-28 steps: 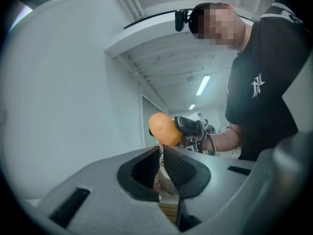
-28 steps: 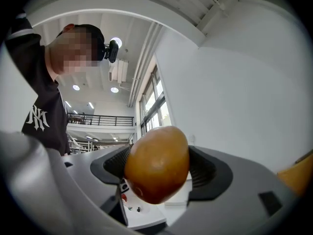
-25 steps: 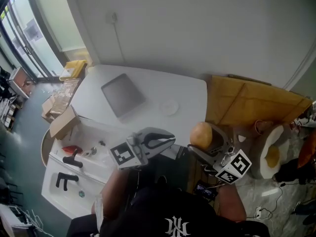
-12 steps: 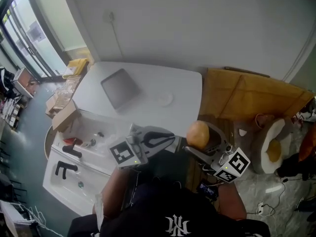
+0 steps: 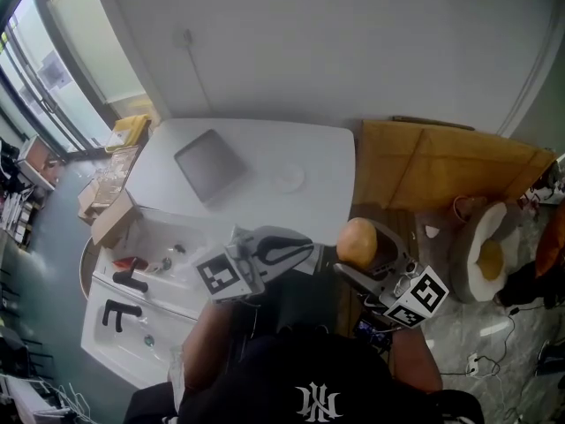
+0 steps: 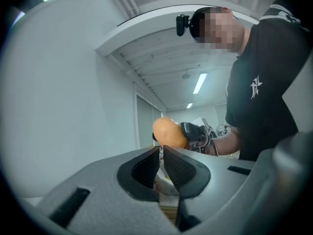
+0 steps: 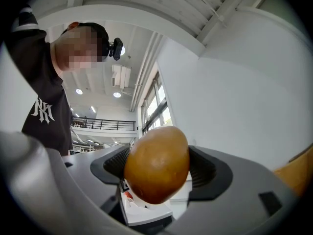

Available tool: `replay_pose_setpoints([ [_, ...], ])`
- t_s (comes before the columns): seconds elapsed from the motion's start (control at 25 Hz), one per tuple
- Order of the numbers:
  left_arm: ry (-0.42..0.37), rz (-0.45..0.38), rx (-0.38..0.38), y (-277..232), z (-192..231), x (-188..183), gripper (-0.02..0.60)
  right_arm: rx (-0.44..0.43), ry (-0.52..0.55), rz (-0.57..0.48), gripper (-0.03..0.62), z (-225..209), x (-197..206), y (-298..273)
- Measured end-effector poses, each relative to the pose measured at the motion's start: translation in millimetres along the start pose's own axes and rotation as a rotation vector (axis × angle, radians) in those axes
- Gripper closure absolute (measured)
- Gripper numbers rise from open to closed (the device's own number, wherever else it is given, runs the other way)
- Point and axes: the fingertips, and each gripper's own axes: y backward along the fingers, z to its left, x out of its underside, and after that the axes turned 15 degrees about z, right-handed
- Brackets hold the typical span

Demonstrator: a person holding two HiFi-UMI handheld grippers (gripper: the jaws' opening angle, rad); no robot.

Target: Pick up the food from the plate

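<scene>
In the head view my right gripper (image 5: 364,254) is shut on a round orange-brown piece of food (image 5: 357,240), held up in the air right of the table's near corner. The right gripper view shows the same food (image 7: 157,164) squeezed between both ribbed pads, filling the gap. My left gripper (image 5: 306,253) is raised beside it on the left, shut and holding nothing; its view shows the two pads (image 6: 146,166) almost touching, with the food (image 6: 168,132) beyond them. A small white plate (image 5: 288,178) lies bare on the white table (image 5: 328,162).
A flat grey tray (image 5: 209,164) lies on the table's left half. An open cardboard box (image 5: 112,219) and a white cabinet top with black tools (image 5: 119,312) sit to the left. A tan board (image 5: 441,179) and an egg-shaped cushion (image 5: 482,256) are on the right.
Both grippers stay raised in nearly the same pose, and the food remains in the right one. The head view has shifted a little, so the table sits slightly differently in frame.
</scene>
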Motion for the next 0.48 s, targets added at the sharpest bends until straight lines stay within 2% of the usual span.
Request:
replay_pose_setpoints([
  [0.48,0.021,0.057,0.01,20,-4,24,0.555,-0.01,-0.026,-0.043,0.226,1,6,-7],
])
